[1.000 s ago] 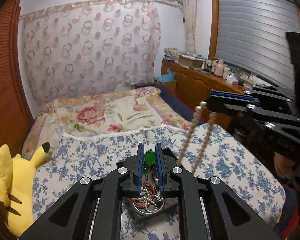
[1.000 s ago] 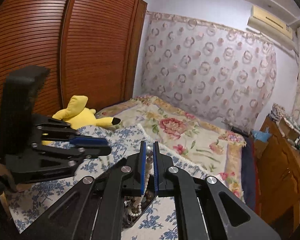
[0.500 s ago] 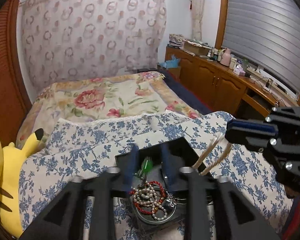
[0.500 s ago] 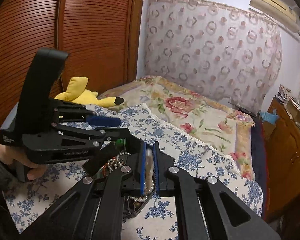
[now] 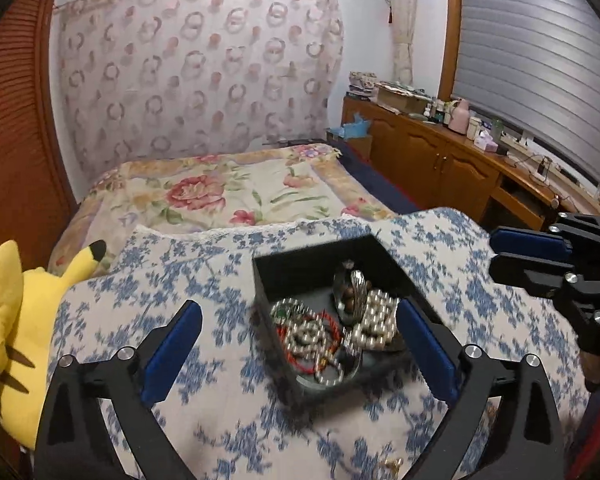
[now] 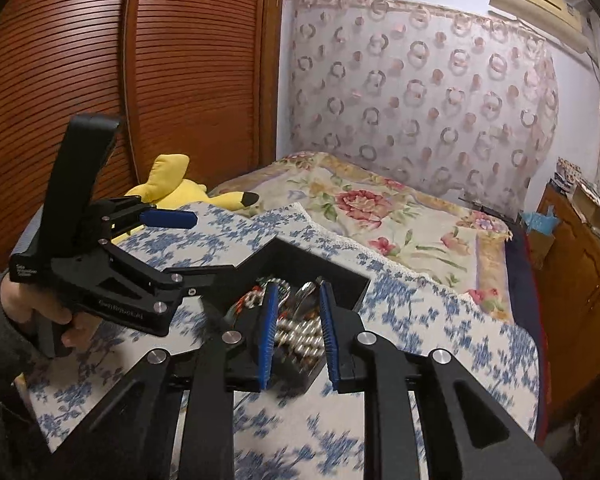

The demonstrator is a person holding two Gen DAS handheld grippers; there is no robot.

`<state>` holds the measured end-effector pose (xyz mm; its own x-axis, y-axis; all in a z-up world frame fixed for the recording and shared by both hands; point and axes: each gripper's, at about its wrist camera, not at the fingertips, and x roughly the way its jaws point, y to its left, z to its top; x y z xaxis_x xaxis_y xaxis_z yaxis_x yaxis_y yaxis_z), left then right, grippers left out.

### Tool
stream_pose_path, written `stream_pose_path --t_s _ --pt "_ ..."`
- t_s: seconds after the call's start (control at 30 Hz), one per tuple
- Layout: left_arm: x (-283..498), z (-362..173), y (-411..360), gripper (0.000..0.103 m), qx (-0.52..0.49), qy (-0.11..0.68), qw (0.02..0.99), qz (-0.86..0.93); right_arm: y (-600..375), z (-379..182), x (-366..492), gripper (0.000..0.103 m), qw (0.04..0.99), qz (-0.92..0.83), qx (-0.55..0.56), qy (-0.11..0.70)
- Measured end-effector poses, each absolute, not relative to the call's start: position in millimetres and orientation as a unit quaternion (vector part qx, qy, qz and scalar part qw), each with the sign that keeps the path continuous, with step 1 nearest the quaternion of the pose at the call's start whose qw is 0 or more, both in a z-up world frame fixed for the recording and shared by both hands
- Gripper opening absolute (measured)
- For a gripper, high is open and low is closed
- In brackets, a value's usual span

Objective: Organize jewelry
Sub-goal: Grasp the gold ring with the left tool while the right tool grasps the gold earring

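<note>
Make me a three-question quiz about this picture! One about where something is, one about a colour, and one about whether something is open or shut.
1. Where does the jewelry lie?
A. in the black box
B. on the wooden cabinet
C. on the yellow toy

2. What colour is the plush toy?
A. green
B. yellow
C. pink

3. How does the left gripper stand?
A. clamped on a necklace
B. shut and empty
C. wide open

Answers:
1. A: the beads and pearl necklace sit piled in the black box on the blue-flowered cloth.
2. B: the plush toy beside the cloth is yellow.
3. C: the left gripper is opening, its blue fingers far apart with nothing pinched.
</note>
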<state>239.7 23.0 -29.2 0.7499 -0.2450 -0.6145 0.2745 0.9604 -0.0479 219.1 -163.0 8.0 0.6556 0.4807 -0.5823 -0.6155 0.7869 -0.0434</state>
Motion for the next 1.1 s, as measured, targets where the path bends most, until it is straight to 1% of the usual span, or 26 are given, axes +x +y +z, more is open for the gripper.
stream_pose_path --t_s 0.1,0.13,0.27,0.5,0.63,0.8,0.93,0.97,1.03,1.1 --pt "222.3 -35.7 25.6 0.095 0.021 0.329 0.933 -0.143 -168.9 0.0 200.1 0.035 0.901 0.304 -0.115 0.288" --pt "218.9 -37.2 26.6 0.095 0.02 0.33 0.933 -0.142 -171.4 -2.3 194.6 0.035 0.901 0.301 -0.114 0.289" --pt "195.2 -48.7 26.4 0.095 0.019 0.338 0.929 -0.148 -185.0 -15.9 174.8 0.035 0.9 0.297 -0.103 0.303" --pt "159.2 -69.4 20.5 0.095 0.023 0.354 0.922 -0.155 -205.7 -65.7 148.0 0.035 0.881 0.284 -0.104 0.363" --pt "148.6 -81.3 15.4 0.095 0.029 0.377 0.912 -0.162 -209.2 -91.2 141.4 0.035 0.87 0.277 -0.108 0.393" --pt "142.6 -95.3 10.0 0.095 0.043 0.402 0.899 -0.168 -208.5 -108.7 143.1 0.035 0.862 0.269 -0.111 0.415" --pt "142.1 -103.4 7.5 0.095 0.055 0.413 0.894 -0.162 -208.0 -110.2 144.5 0.035 0.864 0.266 -0.108 0.413" --pt "142.4 -103.6 8.1 0.095 0.053 0.412 0.896 -0.159 -207.4 -109.5 144.8 0.032 0.864 0.265 -0.109 0.413" --pt "143.2 -104.9 9.3 0.095 0.047 0.412 0.897 -0.152 -207.3 -109.2 144.1 0.017 0.865 0.264 -0.115 0.411" --pt "144.0 -105.7 8.3 0.095 0.047 0.413 0.897 -0.153 -207.6 -109.6 142.6 0.017 0.866 0.265 -0.119 0.408"
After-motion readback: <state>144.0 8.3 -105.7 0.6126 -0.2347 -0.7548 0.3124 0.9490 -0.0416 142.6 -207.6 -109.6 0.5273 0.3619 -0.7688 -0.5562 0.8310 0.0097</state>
